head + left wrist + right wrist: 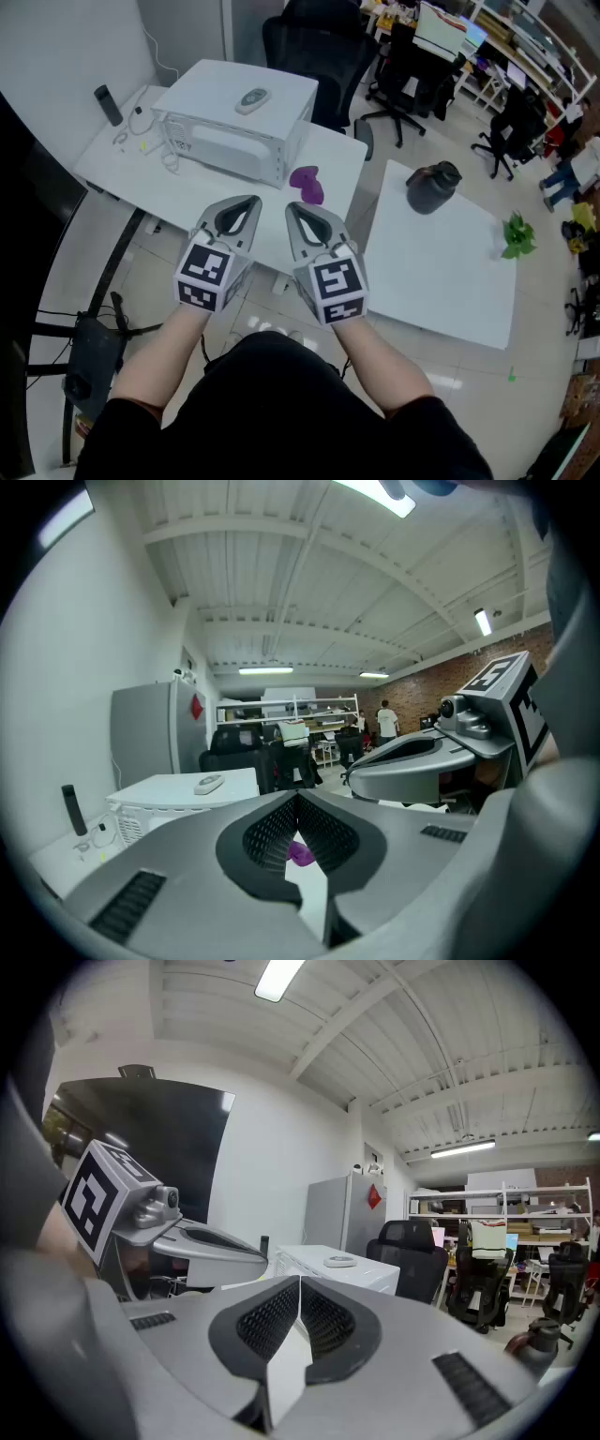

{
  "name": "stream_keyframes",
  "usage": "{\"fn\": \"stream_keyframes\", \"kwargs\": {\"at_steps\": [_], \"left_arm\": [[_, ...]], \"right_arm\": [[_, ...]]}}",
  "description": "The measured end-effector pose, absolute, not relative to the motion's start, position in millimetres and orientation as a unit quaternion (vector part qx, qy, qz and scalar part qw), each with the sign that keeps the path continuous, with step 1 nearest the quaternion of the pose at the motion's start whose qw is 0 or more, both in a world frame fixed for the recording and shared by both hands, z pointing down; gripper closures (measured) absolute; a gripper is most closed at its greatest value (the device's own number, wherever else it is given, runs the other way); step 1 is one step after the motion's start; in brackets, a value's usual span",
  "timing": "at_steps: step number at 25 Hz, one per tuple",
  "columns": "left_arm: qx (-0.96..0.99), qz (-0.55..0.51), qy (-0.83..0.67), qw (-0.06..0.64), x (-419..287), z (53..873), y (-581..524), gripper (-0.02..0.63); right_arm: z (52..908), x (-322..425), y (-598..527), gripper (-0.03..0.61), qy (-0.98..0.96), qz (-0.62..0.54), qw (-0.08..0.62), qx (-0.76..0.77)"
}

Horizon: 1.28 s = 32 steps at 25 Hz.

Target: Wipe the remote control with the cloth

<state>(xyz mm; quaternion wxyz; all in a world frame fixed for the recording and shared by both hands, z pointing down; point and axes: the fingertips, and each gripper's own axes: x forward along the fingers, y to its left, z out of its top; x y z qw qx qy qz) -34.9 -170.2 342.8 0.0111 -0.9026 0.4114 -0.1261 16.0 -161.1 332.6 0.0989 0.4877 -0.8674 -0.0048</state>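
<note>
A light grey remote control [252,98] lies on top of a white microwave-like box [234,136] on the left white table. The remote [208,783] also shows in the left gripper view, and the remote [339,1261] in the right gripper view. A purple cloth [307,184] sits crumpled on the table just right of the box, and the cloth [302,854] peeks out beyond the left jaws. My left gripper [249,203] and right gripper [293,209] hang side by side near the table's front edge, both shut and empty, short of the cloth.
A dark stick-shaped device [108,105] and cables [141,141] lie at the left table's far left. On the right white table [441,272] stand a black kettle [433,187] and a small green plant [517,234]. Black office chairs [319,47] stand behind.
</note>
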Motion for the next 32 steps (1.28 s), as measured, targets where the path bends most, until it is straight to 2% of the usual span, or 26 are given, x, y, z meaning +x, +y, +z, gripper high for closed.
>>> {"fn": "stream_keyframes", "kwargs": {"at_steps": [14, 17, 23, 26, 32], "left_arm": [[-0.885, -0.138, 0.445, -0.006, -30.3, 344.6, -210.3, 0.614], [-0.878, -0.144, 0.457, -0.019, -39.6, 339.6, -243.7, 0.518], [-0.861, -0.173, 0.477, -0.041, -61.9, 339.1, -334.7, 0.408], [-0.857, -0.194, 0.475, -0.053, -67.3, 343.7, -386.6, 0.37], [-0.844, -0.262, 0.459, -0.09, -73.6, 377.0, -475.9, 0.337]], "right_arm": [[348.6, 40.5, -164.1, 0.558, -0.883, 0.004, 0.106, 0.458], [356.3, 44.1, -171.1, 0.558, -0.885, 0.014, 0.108, 0.453], [375.7, 47.5, -199.3, 0.558, -0.88, 0.032, 0.12, 0.458], [388.0, 51.5, -222.8, 0.557, -0.872, 0.041, 0.13, 0.469], [409.7, 54.8, -271.7, 0.557, -0.858, 0.062, 0.141, 0.489]]}}
